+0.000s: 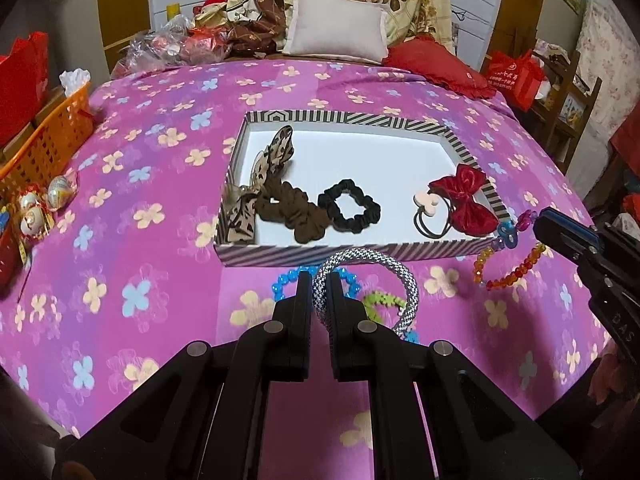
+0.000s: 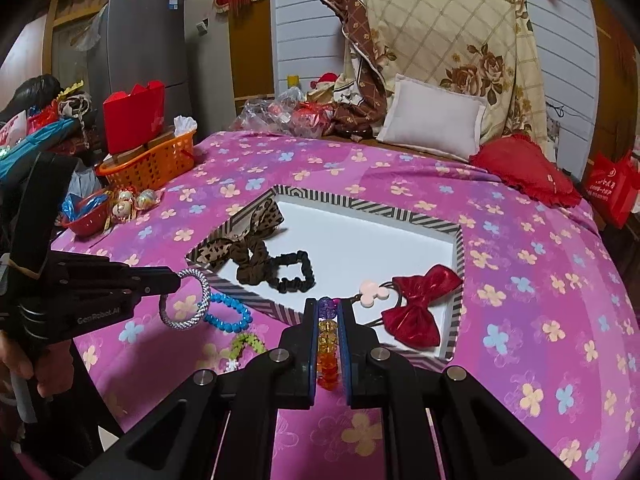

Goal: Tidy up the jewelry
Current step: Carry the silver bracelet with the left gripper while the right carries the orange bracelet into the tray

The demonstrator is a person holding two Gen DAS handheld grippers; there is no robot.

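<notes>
A striped box lid tray (image 1: 352, 250) (image 2: 456, 256) lies on the pink flowered bedspread. It holds a leopard scrunchie (image 1: 276, 152), a brown scrunchie (image 1: 288, 212), a black scrunchie (image 1: 350, 206) and a red bow hair tie (image 1: 464, 200) (image 2: 420, 304). My left gripper (image 1: 320, 284) (image 2: 176, 278) is shut on a silver woven bangle (image 1: 376, 264) (image 2: 196, 300), held just above the bed before the tray's near wall. My right gripper (image 2: 328, 308) (image 1: 540, 224) is shut on a multicoloured bead bracelet (image 2: 327, 344) (image 1: 508, 276) by the tray's near right corner. A blue bead bracelet (image 2: 228, 314) (image 1: 288, 278) and a green one (image 2: 246, 342) (image 1: 380, 304) lie on the bed.
An orange basket (image 1: 48, 140) (image 2: 152, 164) and wrapped sweets (image 1: 44, 200) sit at the bed's left edge. A white pillow (image 1: 336, 28), a red cushion (image 1: 440, 66) and piled bedding lie at the far end. A red bag (image 1: 520, 76) stands on the right.
</notes>
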